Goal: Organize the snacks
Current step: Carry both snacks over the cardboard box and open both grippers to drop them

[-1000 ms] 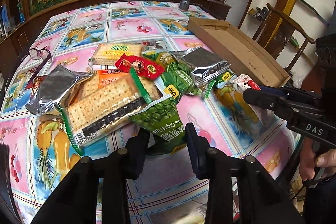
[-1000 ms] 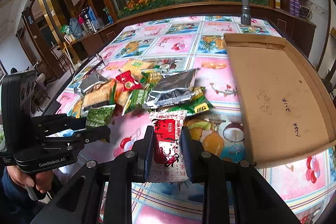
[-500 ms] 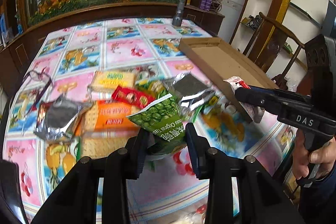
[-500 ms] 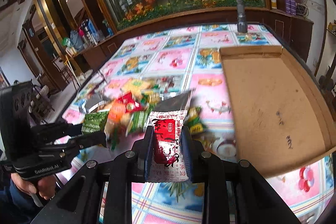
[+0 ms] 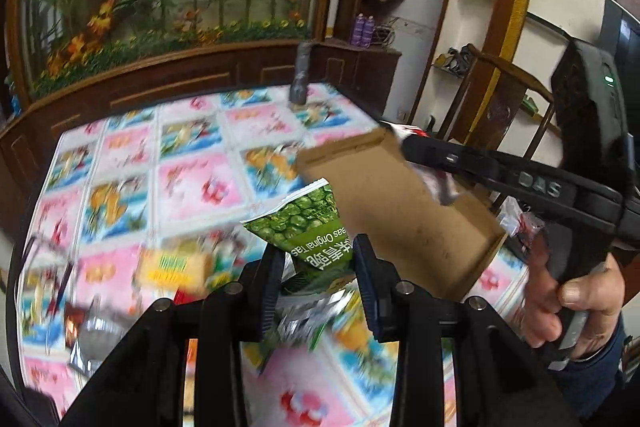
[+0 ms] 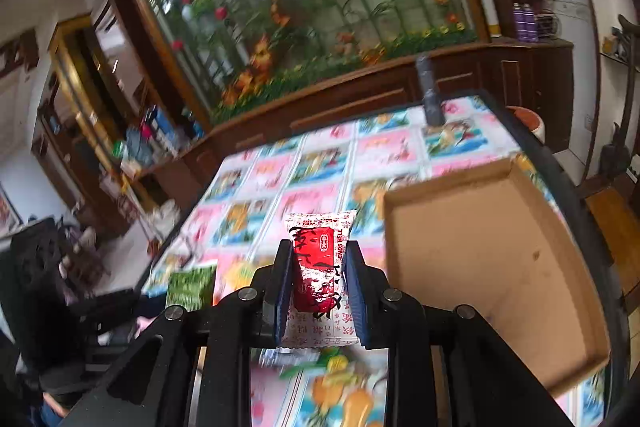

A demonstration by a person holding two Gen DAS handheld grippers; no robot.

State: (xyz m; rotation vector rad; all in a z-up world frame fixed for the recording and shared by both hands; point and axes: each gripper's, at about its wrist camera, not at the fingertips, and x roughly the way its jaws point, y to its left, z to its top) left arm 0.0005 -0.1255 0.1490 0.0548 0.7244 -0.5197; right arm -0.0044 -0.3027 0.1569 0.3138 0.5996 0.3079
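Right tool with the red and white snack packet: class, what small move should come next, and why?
Probably carry the red and white packet sideways over the cardboard tray before letting go. The right tool is shut on it, lifted off the tablecloth, and the tray sits just to its right with a bare floor. The left tool, holding the green pea bag, could follow.

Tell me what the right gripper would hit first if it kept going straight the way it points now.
Probably the flowered tablecloth just left of the cardboard tray. The right gripper, shut on the red-and-white packet, points past the tray's left wall, though depth is unclear.
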